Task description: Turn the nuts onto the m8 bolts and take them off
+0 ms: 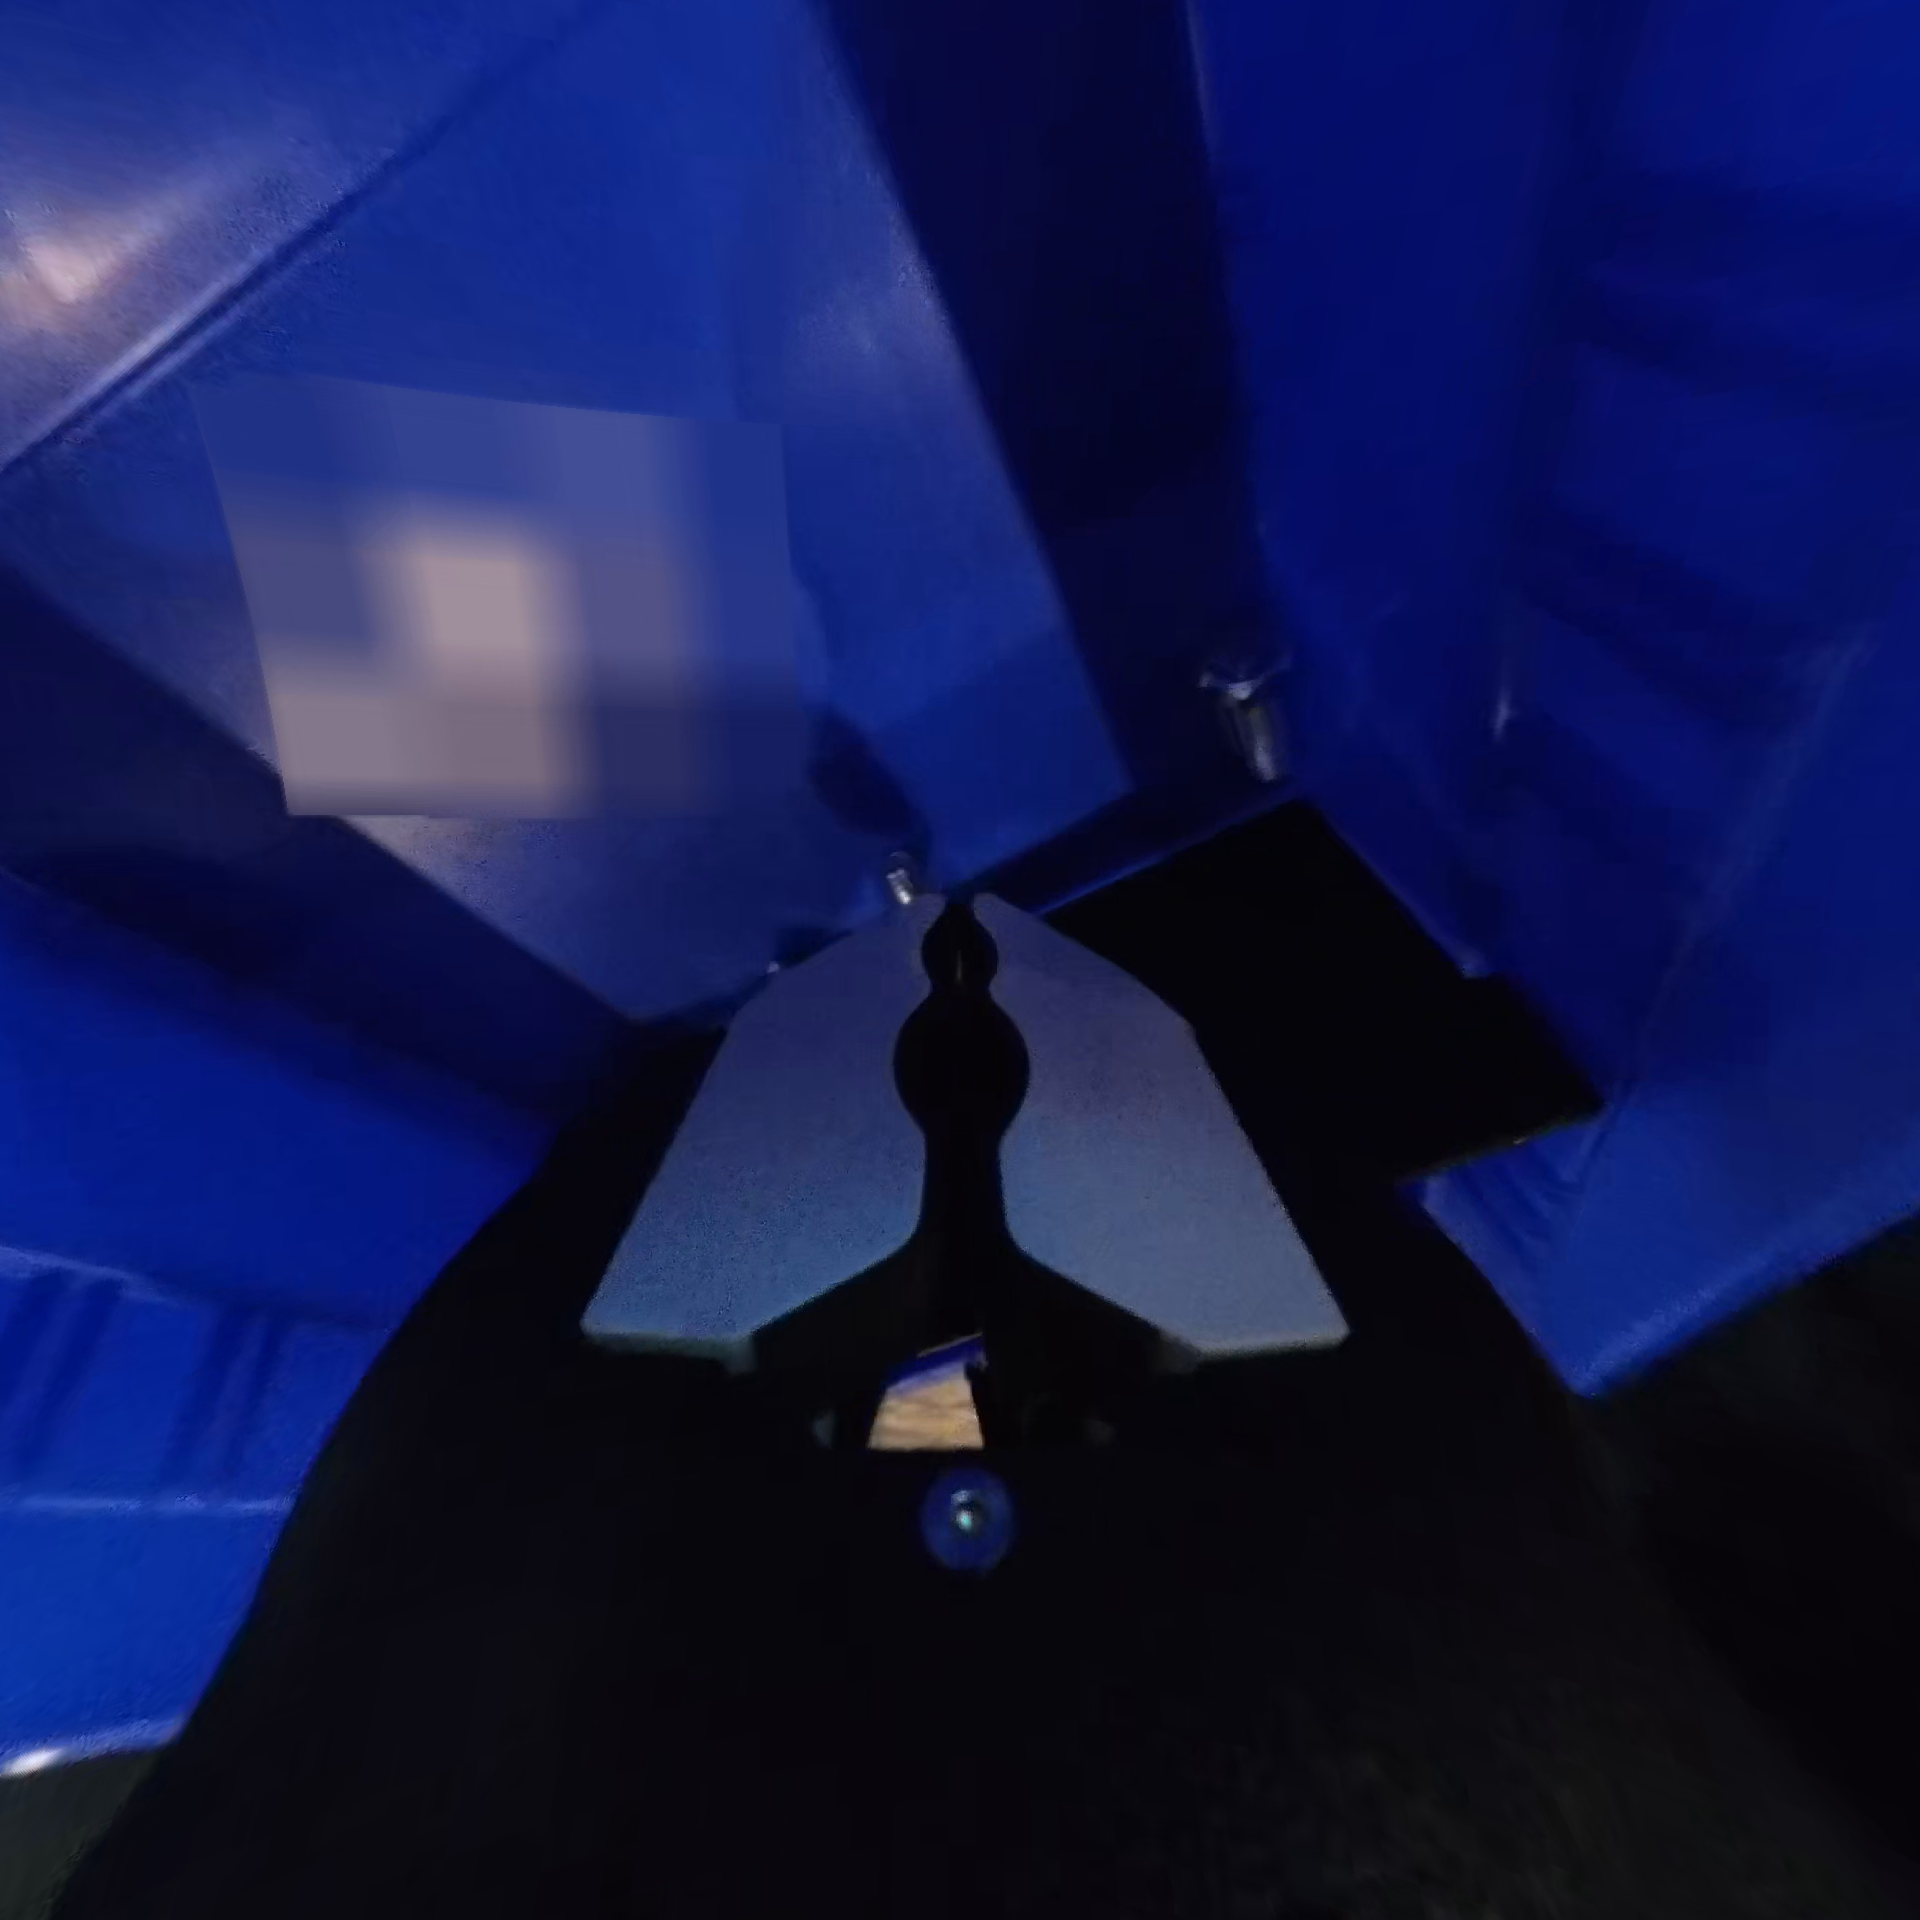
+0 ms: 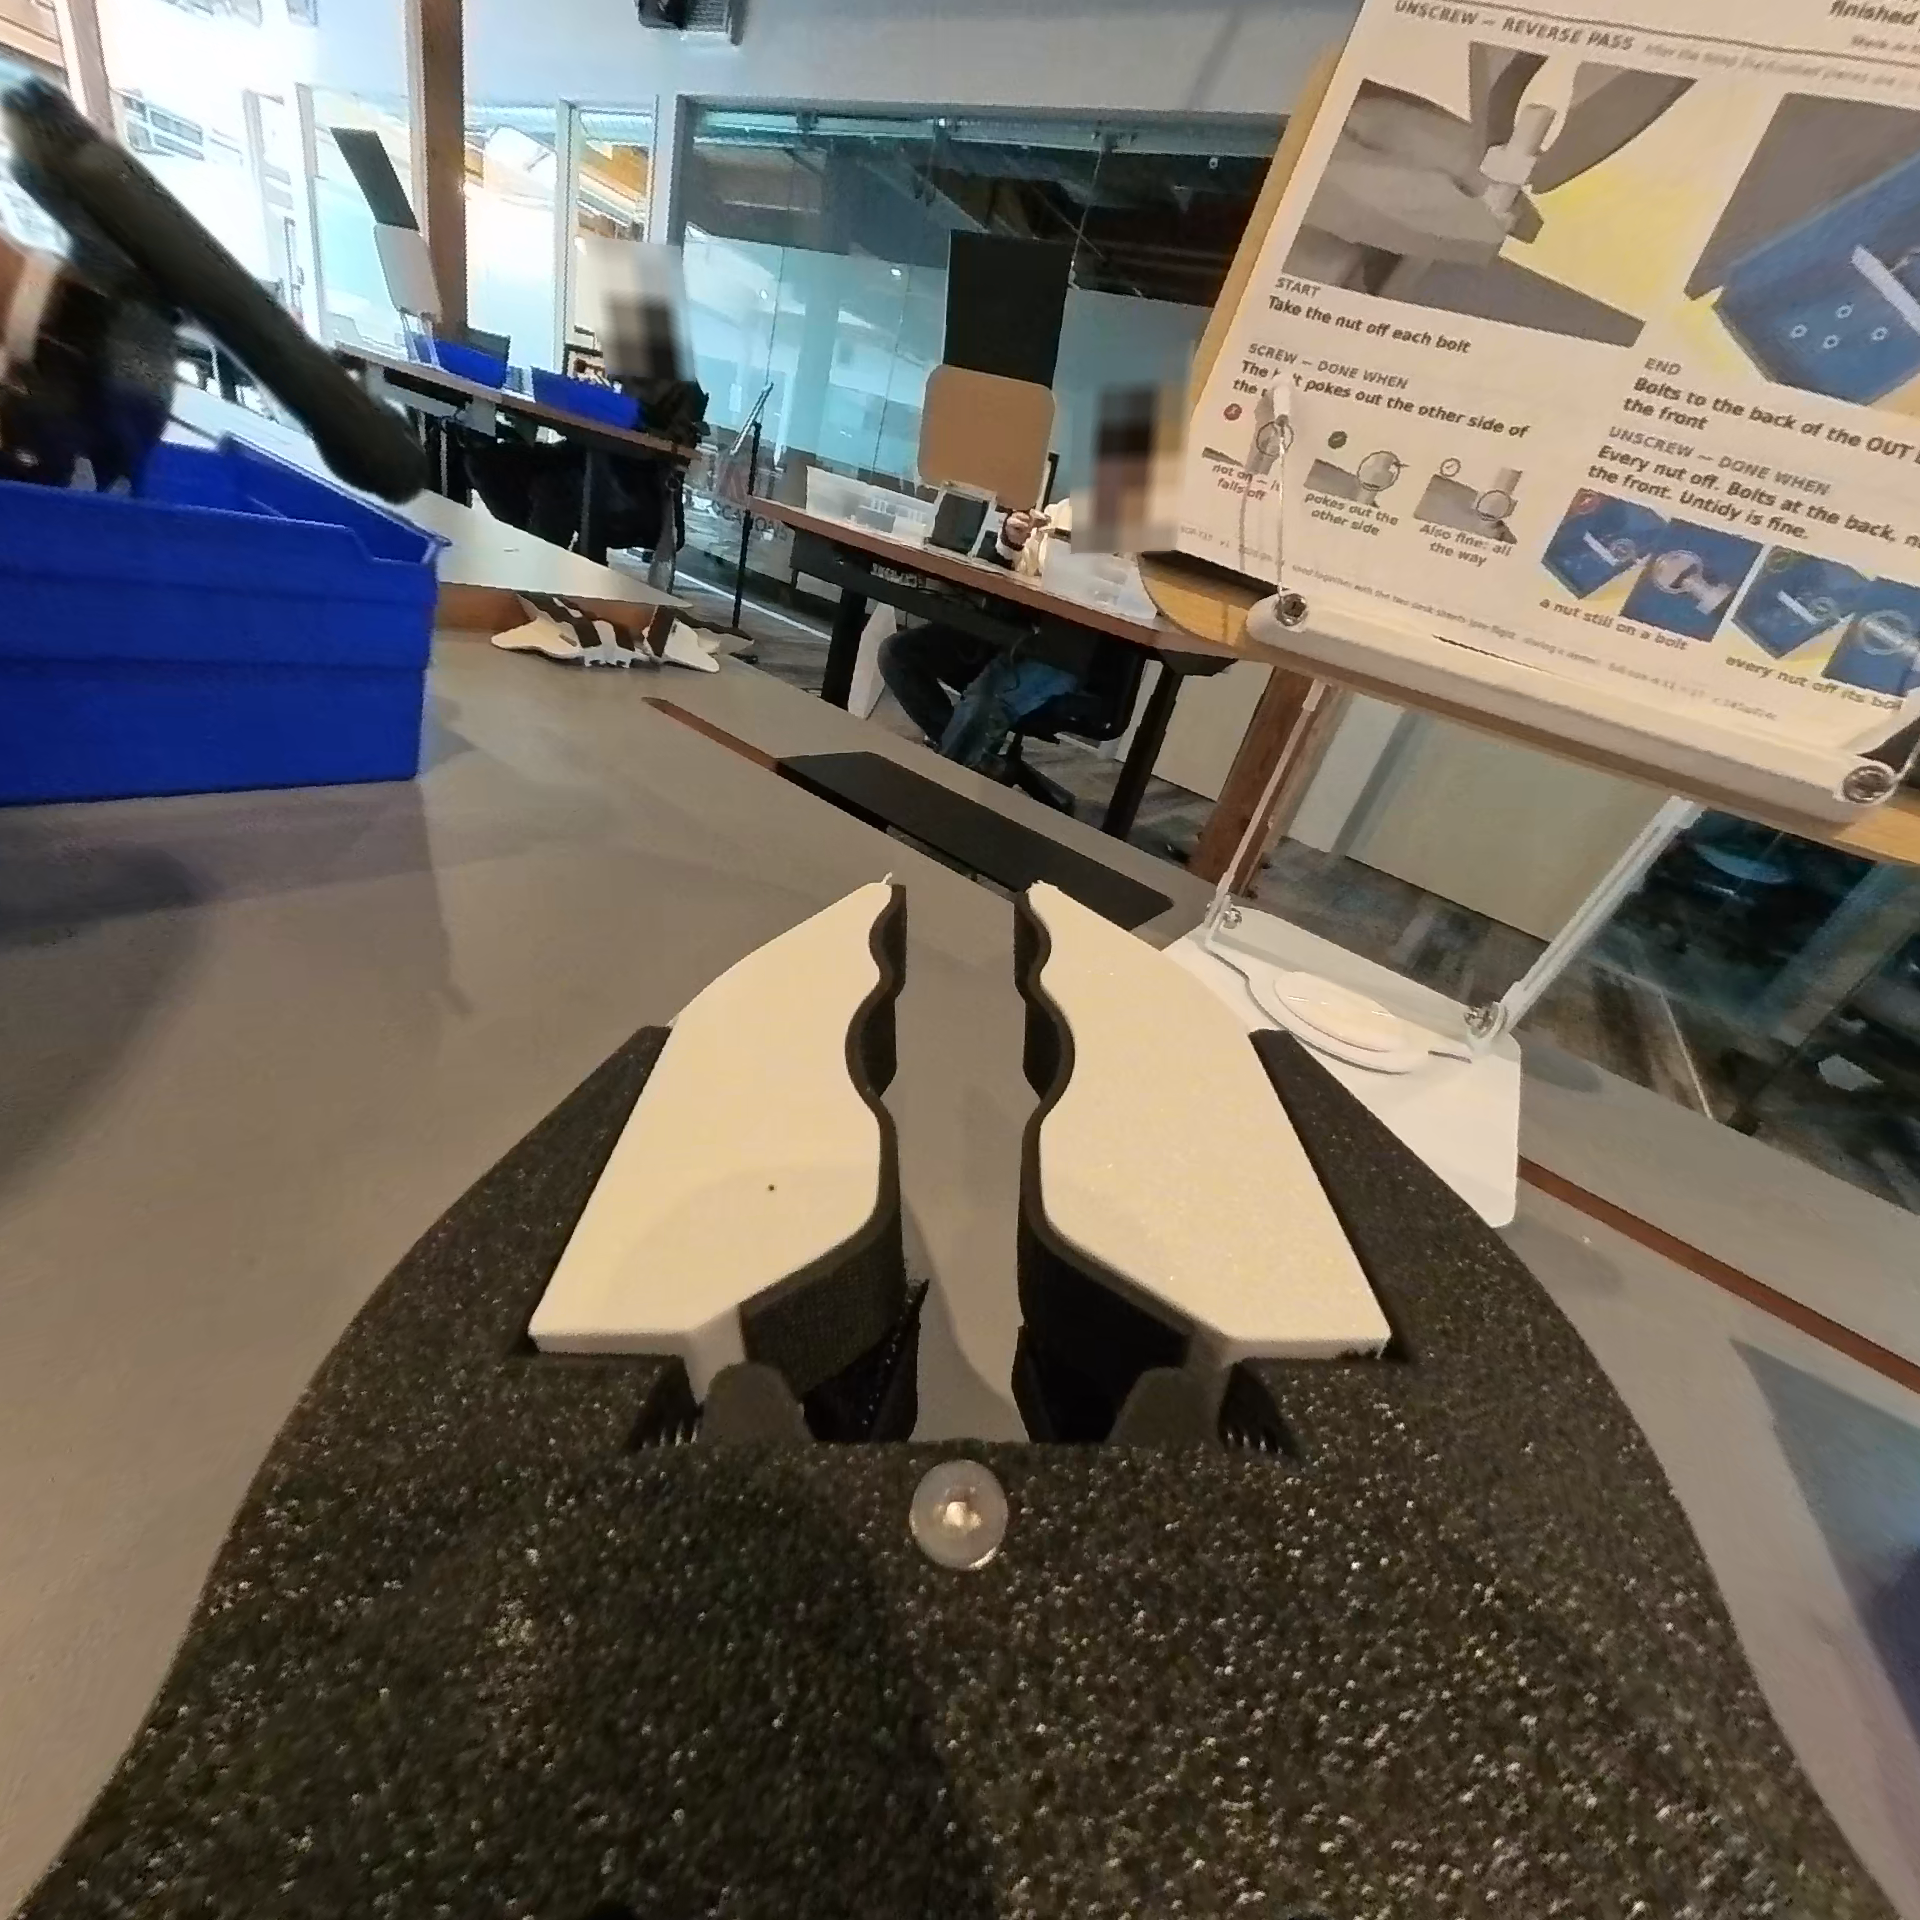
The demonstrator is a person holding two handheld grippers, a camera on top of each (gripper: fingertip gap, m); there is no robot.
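A silvery bolt (image 1: 1252,727) leans in the dim blue bin (image 1: 987,468).

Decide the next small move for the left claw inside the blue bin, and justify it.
Probably open the left claw slightly and nudge it left. Its tips stand together, while a small shiny metal piece on the blue bin floor lies just outside them. The dim light hides whether it is nut or bolt. The right claw waits open and empty.
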